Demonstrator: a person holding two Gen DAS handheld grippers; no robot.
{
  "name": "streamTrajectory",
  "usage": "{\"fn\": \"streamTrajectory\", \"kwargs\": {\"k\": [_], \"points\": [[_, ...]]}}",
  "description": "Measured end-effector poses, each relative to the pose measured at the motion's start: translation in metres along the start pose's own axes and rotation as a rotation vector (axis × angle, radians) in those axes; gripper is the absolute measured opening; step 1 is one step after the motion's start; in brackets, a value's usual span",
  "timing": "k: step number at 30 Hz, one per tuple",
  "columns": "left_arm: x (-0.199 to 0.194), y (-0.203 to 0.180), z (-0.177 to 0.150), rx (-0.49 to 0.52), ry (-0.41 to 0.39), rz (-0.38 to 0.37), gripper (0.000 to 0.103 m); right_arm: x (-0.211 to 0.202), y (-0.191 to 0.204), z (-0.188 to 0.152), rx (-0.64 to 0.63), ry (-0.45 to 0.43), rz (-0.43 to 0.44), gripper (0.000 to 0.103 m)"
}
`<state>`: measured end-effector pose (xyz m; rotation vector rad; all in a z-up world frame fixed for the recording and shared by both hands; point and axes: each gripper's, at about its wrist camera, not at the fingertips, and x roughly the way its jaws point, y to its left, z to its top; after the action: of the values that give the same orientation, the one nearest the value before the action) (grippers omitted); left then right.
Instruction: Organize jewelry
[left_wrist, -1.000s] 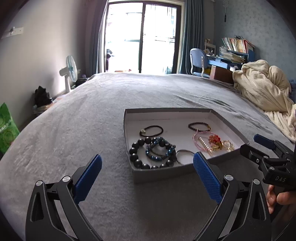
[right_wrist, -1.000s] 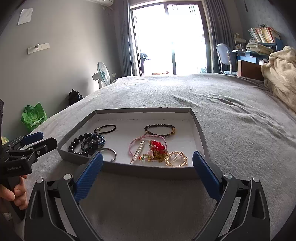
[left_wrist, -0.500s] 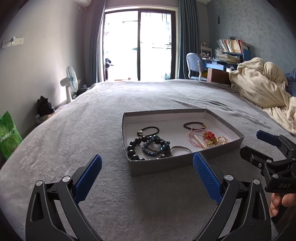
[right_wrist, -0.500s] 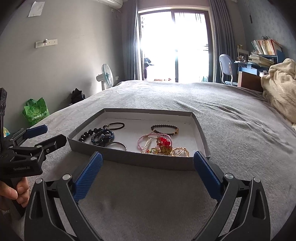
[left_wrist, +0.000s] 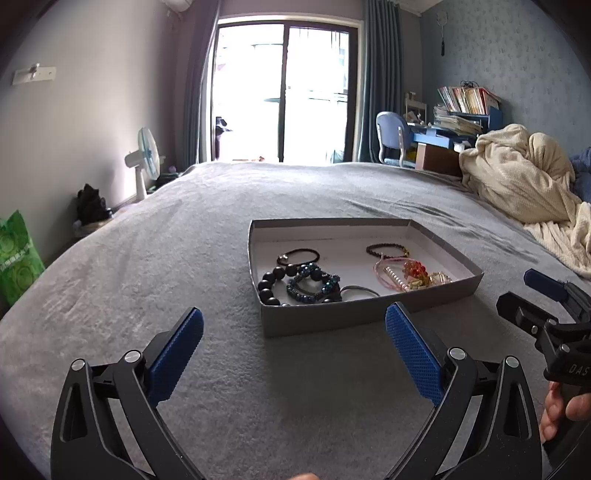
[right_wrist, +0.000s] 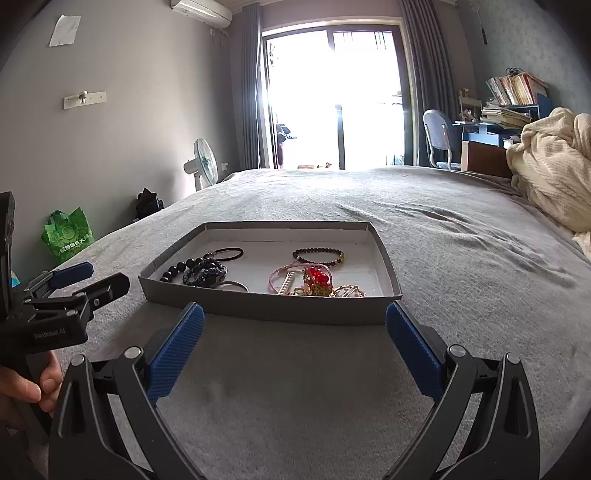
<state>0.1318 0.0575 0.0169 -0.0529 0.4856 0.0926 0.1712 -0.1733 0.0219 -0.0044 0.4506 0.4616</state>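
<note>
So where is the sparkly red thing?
The red bead charm lies inside the grey tray on the bed, toward its right front, tangled with the pink bracelet and gold pieces.

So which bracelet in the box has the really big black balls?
The chunky black bead bracelet at the left end of the grey box. Its beads are far bigger than those of the thin dark bead bracelet near the back wall.

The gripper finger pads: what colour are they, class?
Blue, textured pads on black arms; clearest in the right wrist view.
</note>
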Motion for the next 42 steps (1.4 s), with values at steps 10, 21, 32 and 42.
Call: {"fn": "streamTrajectory", "kwargs": {"k": [10,21,32,42], "points": [[-0.0036,0.0009,-0.0001,-0.01,-0.01,-0.003,0.098,-0.0013,0.0031,-0.0025,-0.016,0.006,-0.005,0.098],[-0.0043,-0.0002,0.0017,-0.006,-0.009,0.002,0.098,-0.0012,0.0028,-0.0027,-0.011,0.014,-0.007,0.098],[-0.0043,0.0,0.0017,-0.006,-0.012,0.002,0.098,-0.0023,0.0019,-0.0031,-0.007,0.013,-0.007,0.098],[-0.004,-0.0001,0.0015,-0.004,-0.011,0.004,0.098,-0.0018,0.0013,-0.0028,-0.002,0.018,-0.008,0.098]]}}
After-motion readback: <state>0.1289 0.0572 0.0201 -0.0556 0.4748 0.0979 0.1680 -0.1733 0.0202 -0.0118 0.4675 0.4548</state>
